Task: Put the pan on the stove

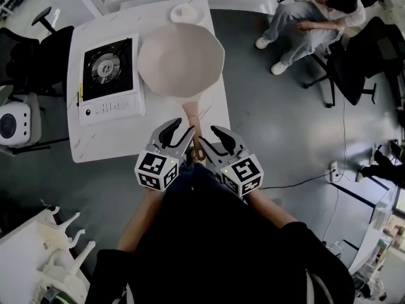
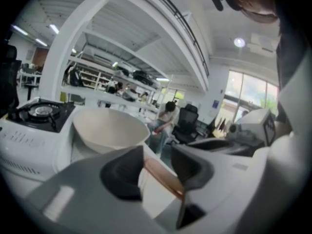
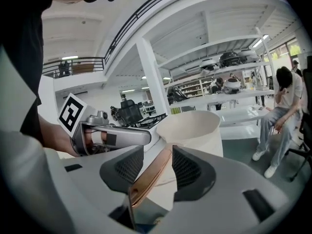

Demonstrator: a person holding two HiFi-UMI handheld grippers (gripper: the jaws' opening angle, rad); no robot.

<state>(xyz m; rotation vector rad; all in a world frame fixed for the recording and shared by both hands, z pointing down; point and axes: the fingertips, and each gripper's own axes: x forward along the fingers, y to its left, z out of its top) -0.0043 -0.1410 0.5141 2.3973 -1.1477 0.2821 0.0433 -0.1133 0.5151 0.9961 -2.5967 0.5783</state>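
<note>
A cream, deep pan (image 1: 180, 59) sits on the white table (image 1: 120, 141), just right of the one-burner stove (image 1: 109, 75). Its wooden handle (image 1: 192, 114) points toward me. Both grippers meet at the handle's end. My left gripper (image 1: 179, 135) is open, and the handle (image 2: 163, 177) runs between its jaws with a gap beside the left pad. My right gripper (image 1: 212, 143) is open too. The handle (image 3: 151, 174) passes between its pads, apart from the right one. The pan bowl (image 2: 109, 128) (image 3: 192, 128) fills the space ahead in both gripper views.
A small white dish (image 1: 188, 12) stands at the table's far end behind the pan. A person (image 1: 316, 18) sits on a chair at the back right. A black office chair (image 1: 28, 56) stands left of the table, a white rack (image 1: 54, 258) at the bottom left.
</note>
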